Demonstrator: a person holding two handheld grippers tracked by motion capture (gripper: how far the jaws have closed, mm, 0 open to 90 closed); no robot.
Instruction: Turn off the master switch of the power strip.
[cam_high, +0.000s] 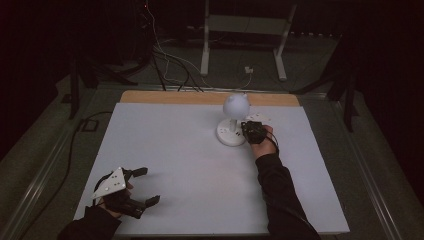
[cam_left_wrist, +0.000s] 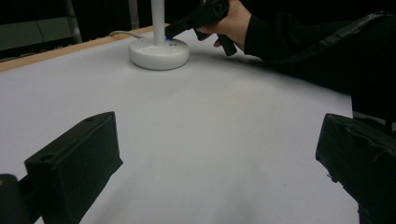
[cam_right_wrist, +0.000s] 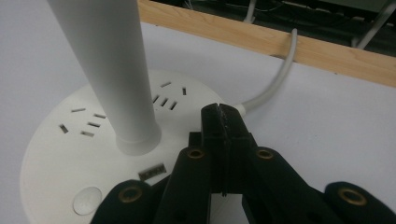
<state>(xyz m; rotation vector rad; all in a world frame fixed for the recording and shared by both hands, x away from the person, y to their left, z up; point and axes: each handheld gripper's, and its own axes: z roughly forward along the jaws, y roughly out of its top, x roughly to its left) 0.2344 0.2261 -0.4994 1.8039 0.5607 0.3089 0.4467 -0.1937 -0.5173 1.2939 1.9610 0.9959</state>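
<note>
while the right hand-held gripper (cam_right_wrist: 223, 121) sits pressed together with its tip on the lamp base (cam_high: 230, 134), far right of middle on the counter (cam_high: 190, 165), the left hand-held gripper (cam_high: 141, 186) rests spread at the near left corner, pinching nothing

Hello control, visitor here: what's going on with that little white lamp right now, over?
Right gripper shut, tips over lamp base. Left gripper open, idle on white table. Lamp upright, nothing blocking it.
</note>
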